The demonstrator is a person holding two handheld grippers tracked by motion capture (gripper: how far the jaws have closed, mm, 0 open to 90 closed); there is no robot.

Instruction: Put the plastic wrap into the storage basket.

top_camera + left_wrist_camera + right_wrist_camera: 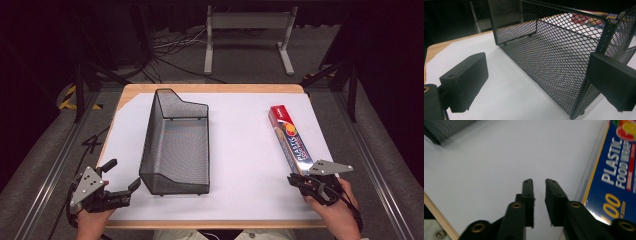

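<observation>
A black wire-mesh basket [150,135] stands lengthwise on the white table cover, left of centre. A long blue and red box of plastic food wrap [290,140] lies at the right. My left gripper [123,174] is open wide near the front left corner of the table, just left of the basket's near end. In the left gripper view the jaws [536,82] frame the basket's near corner [554,57] without touching it. My right gripper [295,181] sits at the box's near end. Its jaws [537,181] stand a narrow gap apart over bare cover, with the box [616,182] just to their right.
The white cover [240,150] lies on a wooden table whose edge [210,224] runs along the front. Behind the table are a metal stand [247,30] and cables on the floor. The basket's blurred corner [444,130] is at the top left of the right gripper view.
</observation>
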